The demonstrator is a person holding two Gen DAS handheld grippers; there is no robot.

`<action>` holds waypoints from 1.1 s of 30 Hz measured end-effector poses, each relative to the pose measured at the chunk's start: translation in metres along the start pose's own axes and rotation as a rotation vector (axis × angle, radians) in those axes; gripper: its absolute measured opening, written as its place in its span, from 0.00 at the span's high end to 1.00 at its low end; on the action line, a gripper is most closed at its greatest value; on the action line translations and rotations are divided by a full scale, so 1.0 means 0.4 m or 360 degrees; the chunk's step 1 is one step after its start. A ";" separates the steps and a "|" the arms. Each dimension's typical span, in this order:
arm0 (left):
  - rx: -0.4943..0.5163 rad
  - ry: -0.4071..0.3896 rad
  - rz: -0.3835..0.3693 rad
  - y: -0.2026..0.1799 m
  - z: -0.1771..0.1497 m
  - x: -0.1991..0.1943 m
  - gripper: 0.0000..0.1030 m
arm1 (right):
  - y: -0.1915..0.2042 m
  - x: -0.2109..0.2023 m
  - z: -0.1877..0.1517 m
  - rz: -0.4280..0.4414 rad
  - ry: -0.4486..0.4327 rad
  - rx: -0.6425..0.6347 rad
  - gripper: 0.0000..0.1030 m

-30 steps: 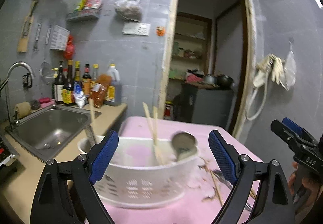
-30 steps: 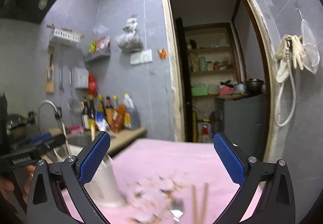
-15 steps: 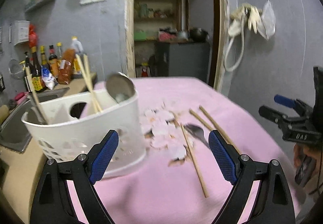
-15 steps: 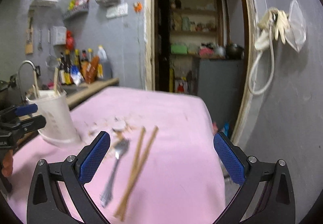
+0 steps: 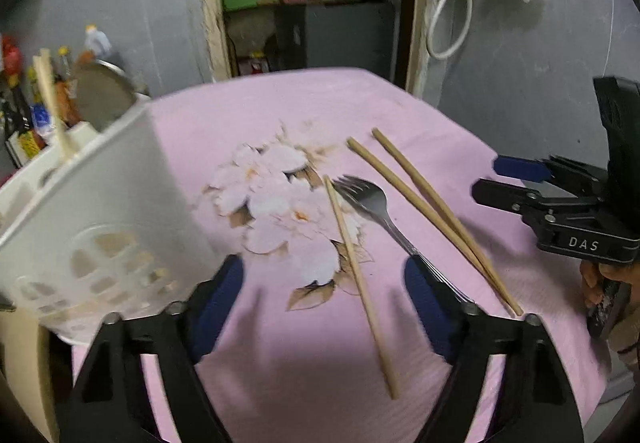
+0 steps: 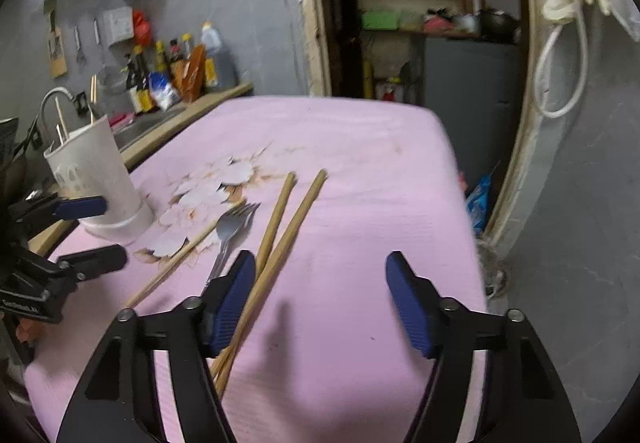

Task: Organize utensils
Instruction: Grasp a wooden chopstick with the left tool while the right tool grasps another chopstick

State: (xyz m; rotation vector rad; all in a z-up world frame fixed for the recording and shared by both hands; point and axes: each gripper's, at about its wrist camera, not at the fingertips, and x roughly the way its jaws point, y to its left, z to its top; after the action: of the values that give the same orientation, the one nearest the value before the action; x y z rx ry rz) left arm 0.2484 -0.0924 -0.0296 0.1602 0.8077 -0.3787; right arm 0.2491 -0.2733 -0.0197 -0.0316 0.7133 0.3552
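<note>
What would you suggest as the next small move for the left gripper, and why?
Probably lower the left gripper over the single chopstick: it lies loose between the open, just-narrowing jaws, unheld, while the white holder stands alongside.

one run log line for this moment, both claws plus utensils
left claw: open, closing, empty | right claw: open, closing, empty | fork, three chopsticks: loose on pink cloth | holder: upright
</note>
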 end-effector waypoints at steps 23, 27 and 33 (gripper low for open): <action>-0.0129 0.0263 -0.0105 0.034 0.094 0.158 0.83 | 0.012 0.201 0.115 0.0012 0.0325 -0.0041 0.75; -0.0166 0.0282 -0.0114 0.042 0.097 0.164 0.89 | 0.015 0.210 0.121 -0.0025 0.0374 -0.0048 0.75; -0.0163 0.0299 -0.0130 0.031 0.097 0.162 0.96 | 0.020 0.217 0.127 -0.0057 0.0404 -0.0072 0.84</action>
State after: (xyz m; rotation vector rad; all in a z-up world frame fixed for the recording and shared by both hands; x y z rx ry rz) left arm 0.3202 -0.1095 -0.0505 0.0679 1.0194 -0.4022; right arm 0.3391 -0.2314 -0.0366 -0.1338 0.9545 0.3363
